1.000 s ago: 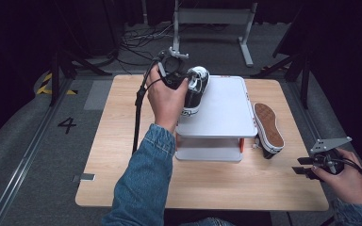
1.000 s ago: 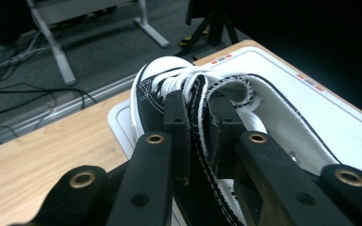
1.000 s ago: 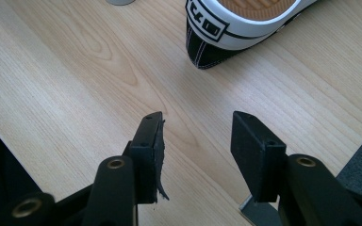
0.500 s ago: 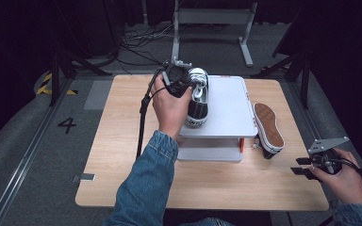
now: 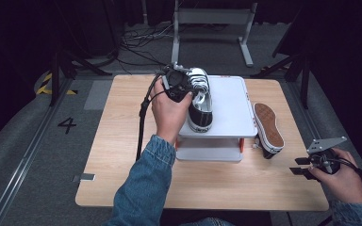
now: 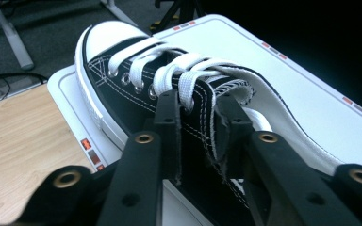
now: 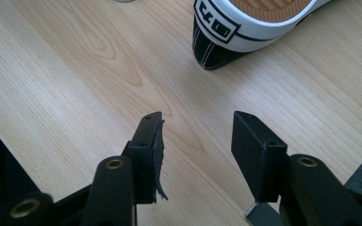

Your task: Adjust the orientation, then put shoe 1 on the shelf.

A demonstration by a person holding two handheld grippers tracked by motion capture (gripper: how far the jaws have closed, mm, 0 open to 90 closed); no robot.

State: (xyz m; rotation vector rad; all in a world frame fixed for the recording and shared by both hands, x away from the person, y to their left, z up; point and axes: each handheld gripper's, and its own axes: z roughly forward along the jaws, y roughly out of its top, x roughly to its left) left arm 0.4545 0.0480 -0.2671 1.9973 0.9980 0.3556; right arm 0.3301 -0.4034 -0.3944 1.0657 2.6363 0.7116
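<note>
A black-and-white sneaker [image 5: 201, 101] stands upright on the white raised platform [image 5: 232, 110], toe pointing away. My left gripper [image 5: 192, 92] reaches onto it from the left. In the left gripper view the sneaker's [image 6: 122, 70] laced side wall sits between the jaws of the left gripper [image 6: 198, 101]. The jaws have just been opening and look slack on the canvas. A second sneaker [image 5: 269, 130] lies on its side right of the platform, tan sole up. My right gripper [image 5: 300, 167] is held open over the table's front right corner, and its jaws [image 7: 195, 127] hold nothing; the second sneaker's heel [image 7: 235, 33] lies ahead.
The platform [image 6: 306, 70] rests on orange feet in the middle of a wooden table [image 5: 118, 141]. A metal stand [image 5: 212, 19] and cables lie on the floor behind. Bare wood spreads left and in front of the platform.
The sneaker has gone from tilted in the left gripper's hold to standing flat on the platform, turned toe-away. The left hand shifted slightly. The right hand kept still.
</note>
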